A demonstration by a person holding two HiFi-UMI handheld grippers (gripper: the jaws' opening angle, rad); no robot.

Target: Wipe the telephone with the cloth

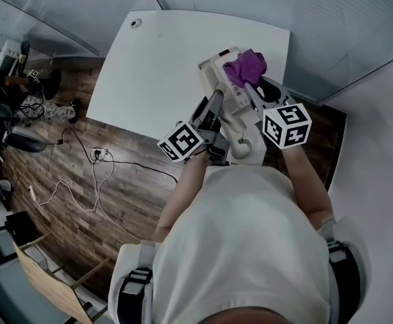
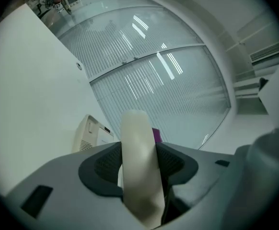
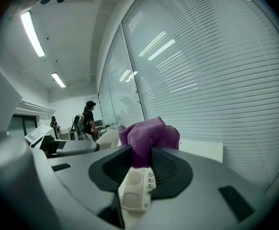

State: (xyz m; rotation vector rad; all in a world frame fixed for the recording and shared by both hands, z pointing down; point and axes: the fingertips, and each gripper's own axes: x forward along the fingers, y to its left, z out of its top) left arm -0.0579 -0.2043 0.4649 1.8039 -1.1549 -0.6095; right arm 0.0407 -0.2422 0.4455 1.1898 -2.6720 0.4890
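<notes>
The white bench [image 1: 149,73] is spreading out ahead of both claws. The head view is showing its whole top. The left claw's view is catching only a pale slab of it to the left, and the right claw's view only a far corner [image 3: 204,150] beyond the jaws.

The telephone [image 1: 212,67] is sitting on the bench just ahead of and under the two claws. The left gripper view is showing its cream casing [image 2: 89,134] ahead and to the left of the jaws. The right gripper view is showing its speaker grille and number keys [image 3: 134,188] directly beneath the jaws, and the head view is not resolving these keys.

The left claw [image 1: 215,101] is closing on the cream handset [image 2: 135,128], which is standing up between its jaws [image 2: 139,153] with both pads pressing on it. In the head view the handset is lying mostly under the claw and is hard to separate from the base.

The right claw [image 1: 252,90] is gripping the purple cloth [image 1: 245,66], which is bunching up past the jaw tips [image 3: 142,159] and resting on the telephone top. The cloth [image 3: 149,135] is filling the gap between the pads. The left gripper view is showing only a purple sliver [image 2: 156,134] behind the handset.

A small white round item [image 1: 240,147] is lying on the bench near the person's torso, behind both claws; what it is I cannot tell.
</notes>
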